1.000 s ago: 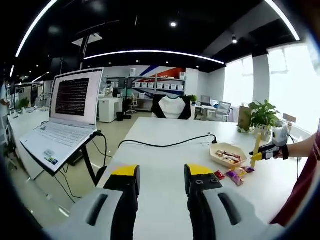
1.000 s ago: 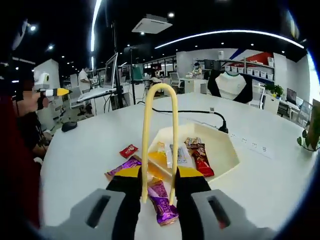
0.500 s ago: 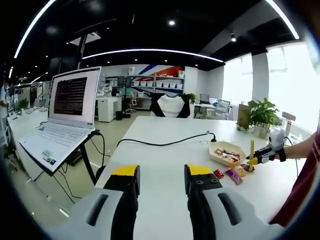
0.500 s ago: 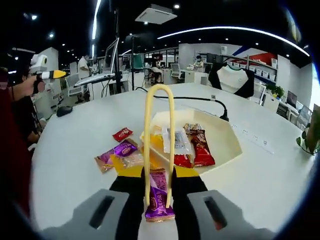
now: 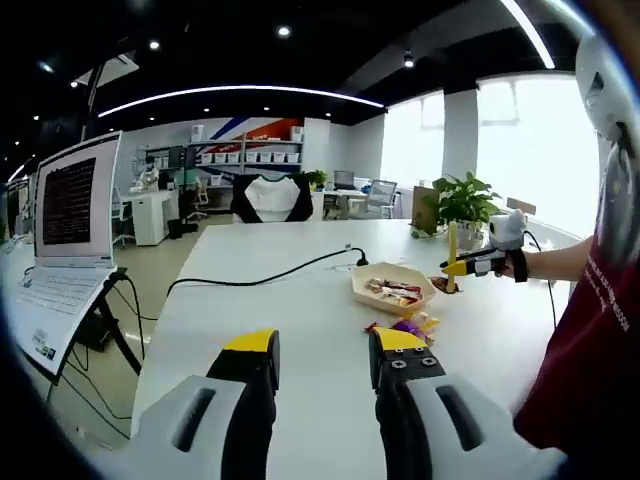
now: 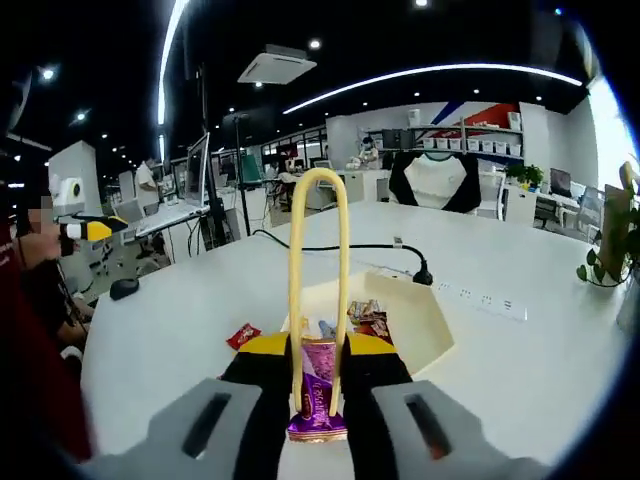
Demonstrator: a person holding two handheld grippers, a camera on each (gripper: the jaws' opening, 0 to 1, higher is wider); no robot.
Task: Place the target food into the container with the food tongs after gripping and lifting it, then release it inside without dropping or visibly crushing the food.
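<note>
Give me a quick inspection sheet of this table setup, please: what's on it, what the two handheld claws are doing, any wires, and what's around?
Surface: white table, mostly bare.
Job's things: yellow food tongs clamped in the right gripper, a purple wrapped snack pinched between the tong arms and lifted; cream tray already holding several wrapped snacks.
Clutter: a red wrapped snack on the table beside the tray; more wrappers near the tray in the left gripper view.
Grippers: left gripper open, holding nothing, away from the tray.
Cables: black cable running across the table to a plug near the tray.
Surroundings: open laptop on a stand, potted plant, office shelving behind.
</note>
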